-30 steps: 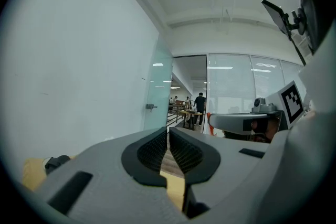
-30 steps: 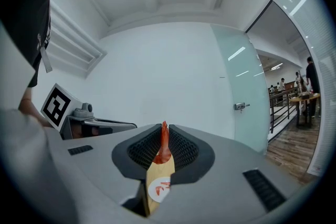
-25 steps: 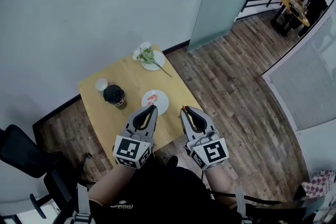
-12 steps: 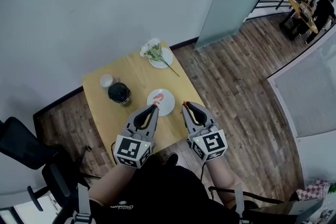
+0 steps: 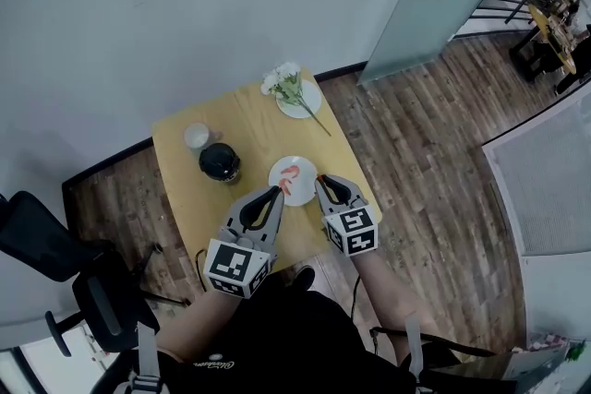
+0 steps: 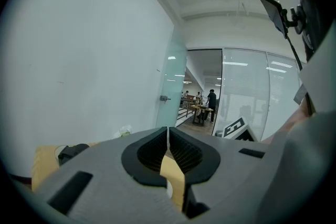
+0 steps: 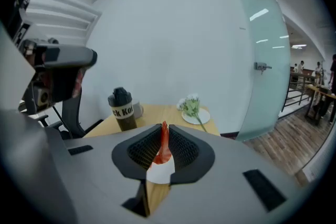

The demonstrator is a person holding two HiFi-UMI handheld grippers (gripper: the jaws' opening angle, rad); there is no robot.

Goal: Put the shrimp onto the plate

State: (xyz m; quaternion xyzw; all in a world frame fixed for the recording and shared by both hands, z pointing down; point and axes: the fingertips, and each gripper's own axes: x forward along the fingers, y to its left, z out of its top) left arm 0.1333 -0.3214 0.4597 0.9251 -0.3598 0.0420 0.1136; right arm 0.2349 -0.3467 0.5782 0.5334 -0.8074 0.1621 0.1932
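**Right claw (image 5: 319, 183) has a shrimp (image 7: 163, 144) at the rim of the plate (image 5: 297, 161); release not yet made**

Clenched on the shrimp, the right claw shows the red tail poking up past its tips in the right gripper view. The white of the plate (image 7: 160, 173) is visible through the gap beneath. In the head view those tips hang at the plate's right edge, near the front of the yellow counter (image 5: 185, 198). I cannot tell from these views whether the shrimp is already above the plate or just beside it.

A second shrimp (image 5: 290, 175) lies curled on the plate (so part of the job looks done already). The left claw (image 5: 275, 192) is clenched on nothing, its pads meeting tip to tip in its own view. It hangs at the plate's near-left rim, with no visible part in the work.

By my reading, the pick-up and the carry are finished. What is left is short: bring the tips fully over the plate, lower them close to it, and let the claw release so the shrimp lands beside the other one. The bottle (image 5: 222, 163), cup (image 5: 196, 136) and flower plate (image 5: 312, 97) stand further back, apart from the plate.
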